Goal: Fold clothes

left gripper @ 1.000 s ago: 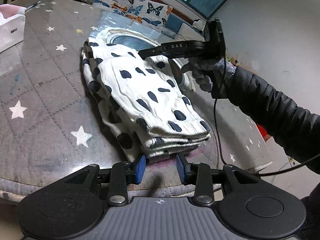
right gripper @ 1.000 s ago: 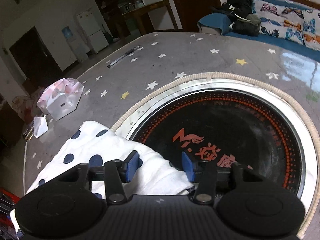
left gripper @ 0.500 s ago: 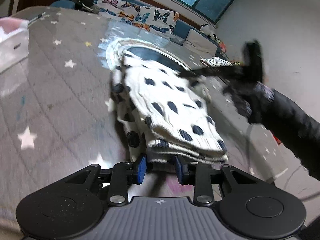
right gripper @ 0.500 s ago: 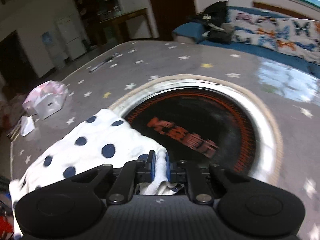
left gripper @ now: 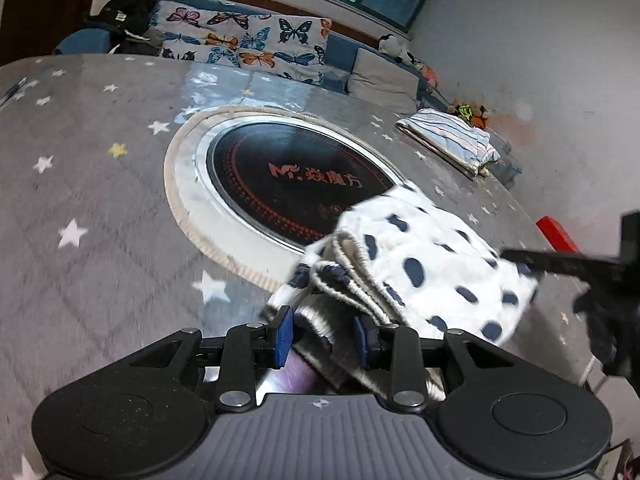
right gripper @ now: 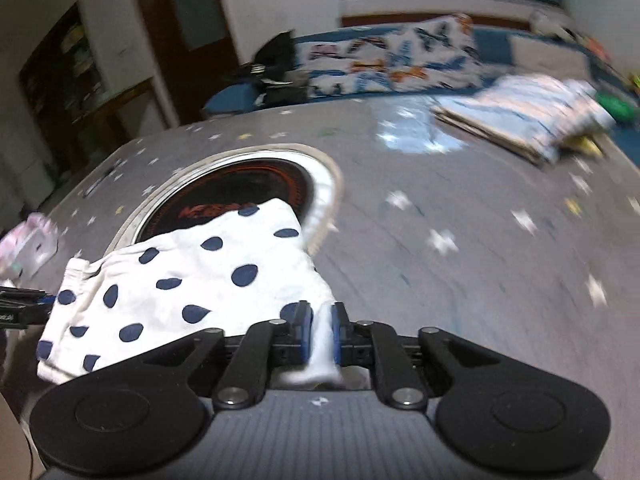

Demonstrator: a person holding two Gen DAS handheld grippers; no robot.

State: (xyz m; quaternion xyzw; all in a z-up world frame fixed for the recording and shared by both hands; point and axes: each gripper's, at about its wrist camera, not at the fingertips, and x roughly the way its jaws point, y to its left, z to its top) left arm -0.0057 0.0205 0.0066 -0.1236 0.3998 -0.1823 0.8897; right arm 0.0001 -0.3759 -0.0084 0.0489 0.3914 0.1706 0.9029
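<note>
**Both grippers on the folded polka-dot garment**

My left gripper has its blue pads partly apart with the thick folded edge of the polka-dot garment between them; the stacked hems fill the gap and the pads press on the bundle from either side. Its jaws are opening slightly.

My right gripper is narrowed to a slim gap with a white corner of the same garment bunched between its pads, so I have hold of that corner; its jaws are opening a little even so.

From the right wrist view, the garment spreads away to the left of the pads, its far edge overlapping the round black cooktop set into the star-patterned table cover. In the left wrist view it runs from my pads up and to the right, reaching the other gripper, which shows as a dark bar at its far corner. A folded striped cloth lies well apart, near the table's far edge.
</note>
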